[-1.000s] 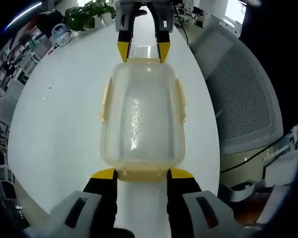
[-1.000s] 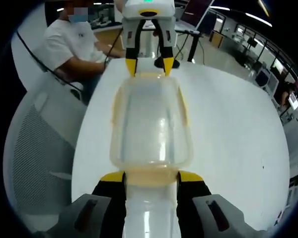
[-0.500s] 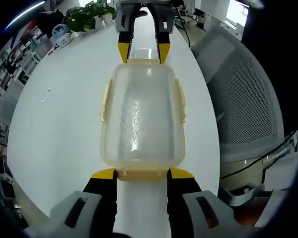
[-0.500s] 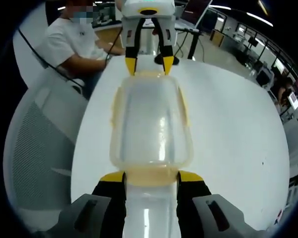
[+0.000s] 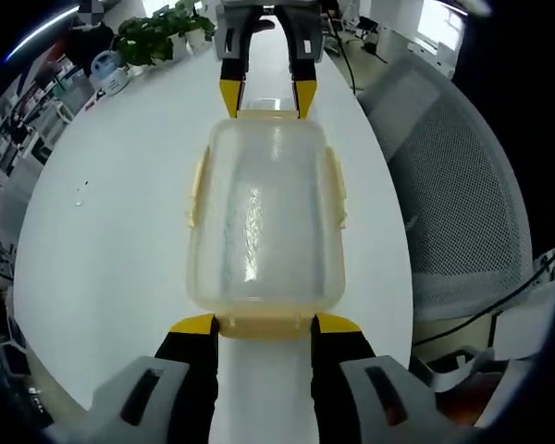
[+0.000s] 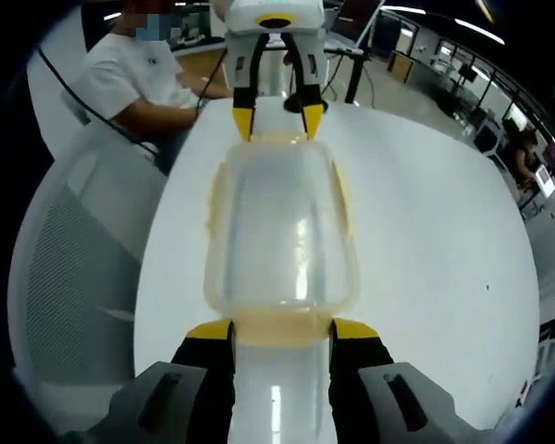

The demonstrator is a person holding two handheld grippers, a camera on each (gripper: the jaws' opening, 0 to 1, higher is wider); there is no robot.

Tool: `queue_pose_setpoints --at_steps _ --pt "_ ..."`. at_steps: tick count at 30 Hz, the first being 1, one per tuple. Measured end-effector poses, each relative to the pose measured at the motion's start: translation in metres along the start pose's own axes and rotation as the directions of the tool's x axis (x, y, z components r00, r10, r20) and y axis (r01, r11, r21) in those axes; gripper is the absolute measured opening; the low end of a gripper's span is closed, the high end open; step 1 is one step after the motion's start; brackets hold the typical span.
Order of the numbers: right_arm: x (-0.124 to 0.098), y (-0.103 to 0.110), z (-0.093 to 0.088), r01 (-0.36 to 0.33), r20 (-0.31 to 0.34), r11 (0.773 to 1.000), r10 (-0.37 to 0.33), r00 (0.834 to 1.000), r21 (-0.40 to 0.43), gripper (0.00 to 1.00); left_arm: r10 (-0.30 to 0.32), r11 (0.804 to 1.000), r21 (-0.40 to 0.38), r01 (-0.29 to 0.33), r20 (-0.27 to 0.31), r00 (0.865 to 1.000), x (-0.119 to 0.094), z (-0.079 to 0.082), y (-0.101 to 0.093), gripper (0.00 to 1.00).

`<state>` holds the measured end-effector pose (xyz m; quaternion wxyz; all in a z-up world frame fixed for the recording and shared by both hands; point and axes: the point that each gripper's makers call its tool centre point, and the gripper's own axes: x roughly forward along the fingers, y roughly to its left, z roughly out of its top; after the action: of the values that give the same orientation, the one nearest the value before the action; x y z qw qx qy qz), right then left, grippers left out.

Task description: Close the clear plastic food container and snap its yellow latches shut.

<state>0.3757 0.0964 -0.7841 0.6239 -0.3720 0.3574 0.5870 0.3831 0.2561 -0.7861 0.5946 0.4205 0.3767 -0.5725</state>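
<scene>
The clear plastic container (image 5: 264,213) sits lid-on over the white table (image 5: 102,240), lengthwise between my two grippers. Yellow side latches (image 5: 335,185) lie against its long sides; whether they are snapped I cannot tell. In the left gripper view, my left gripper (image 5: 265,324) has its yellow-tipped jaws tight on either side of the near end latch. My right gripper (image 5: 266,97) grips the far end latch the same way. In the right gripper view the container (image 6: 282,231) runs from my right gripper (image 6: 282,328) up to the left gripper (image 6: 278,120).
A grey mesh office chair (image 5: 453,176) stands beside the table's right edge. A potted plant (image 5: 162,28) sits at the table's far end. A seated person (image 6: 134,79) is at a desk beyond the table, with another mesh chair (image 6: 74,268) close by.
The container keeps its place between both grippers while the table and room slide slightly behind it, so grippers and container have shifted together. Jaw spacing is unchanged.
</scene>
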Motion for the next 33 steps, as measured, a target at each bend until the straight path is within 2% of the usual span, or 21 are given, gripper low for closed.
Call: queue_pose_setpoints --at_steps 28,29,33 --pt "-0.021 0.004 -0.036 -0.001 -0.012 1.000 0.002 1.000 0.009 0.38 -0.008 1.000 0.009 0.007 0.007 1.000 0.013 0.040 -0.004 0.38" --pt "-0.023 -0.001 -0.035 -0.001 -0.014 1.000 0.001 1.000 0.006 0.38 -0.009 1.000 0.008 0.009 0.007 1.000 0.013 0.041 -0.004 0.38" --pt "-0.026 -0.003 -0.037 -0.002 -0.015 1.000 0.002 1.000 0.007 0.38 -0.010 1.000 0.007 0.010 0.007 1.000 0.010 0.044 0.003 0.38"
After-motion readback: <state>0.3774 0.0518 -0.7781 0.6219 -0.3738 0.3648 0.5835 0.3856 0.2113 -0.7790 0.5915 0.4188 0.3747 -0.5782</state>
